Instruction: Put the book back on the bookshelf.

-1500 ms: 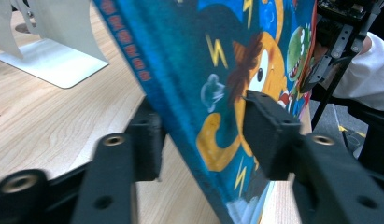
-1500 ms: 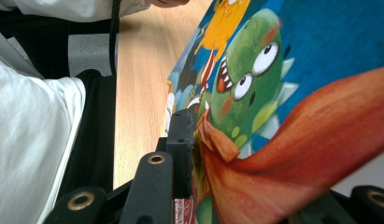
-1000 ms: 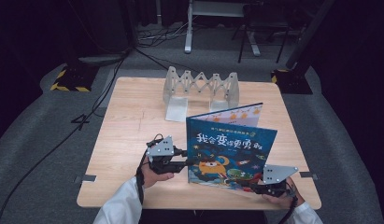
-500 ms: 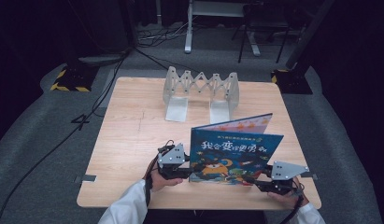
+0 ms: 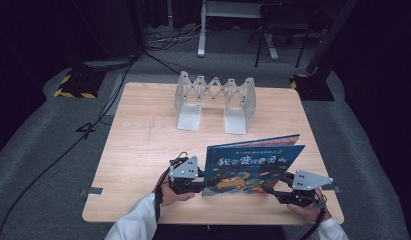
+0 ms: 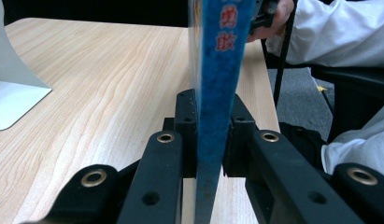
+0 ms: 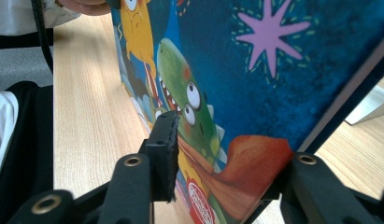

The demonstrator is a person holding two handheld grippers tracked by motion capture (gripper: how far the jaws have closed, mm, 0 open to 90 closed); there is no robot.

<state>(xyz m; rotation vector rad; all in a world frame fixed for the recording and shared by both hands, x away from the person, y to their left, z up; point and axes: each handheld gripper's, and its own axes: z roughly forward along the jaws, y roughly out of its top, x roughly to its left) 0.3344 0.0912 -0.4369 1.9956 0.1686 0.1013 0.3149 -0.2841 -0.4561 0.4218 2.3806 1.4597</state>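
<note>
A blue picture book (image 5: 253,167) with a cartoon dinosaur cover stands almost upright on its bottom edge near the front of the wooden table (image 5: 143,145). My left gripper (image 5: 205,186) is shut on the book's spine; in the left gripper view its pads (image 6: 187,135) press both sides of the blue spine (image 6: 220,70), having just closed further. My right gripper (image 5: 273,192) is at the book's lower right corner. Its jaws have just been opening, and the corner of the cover (image 7: 255,70) sits loosely between them (image 7: 222,172).
A white accordion-style book rack (image 5: 215,95) stands at the back middle of the table; its foot appears in the left gripper view (image 6: 12,88). White sleeves (image 5: 133,227) come in at the front edge. Cables and stand bases lie on the grey floor beyond.
The book has been tipped from a backward lean to nearly upright and sits a little nearer the front edge. The right gripper's jaws have spread apart at its corner.
</note>
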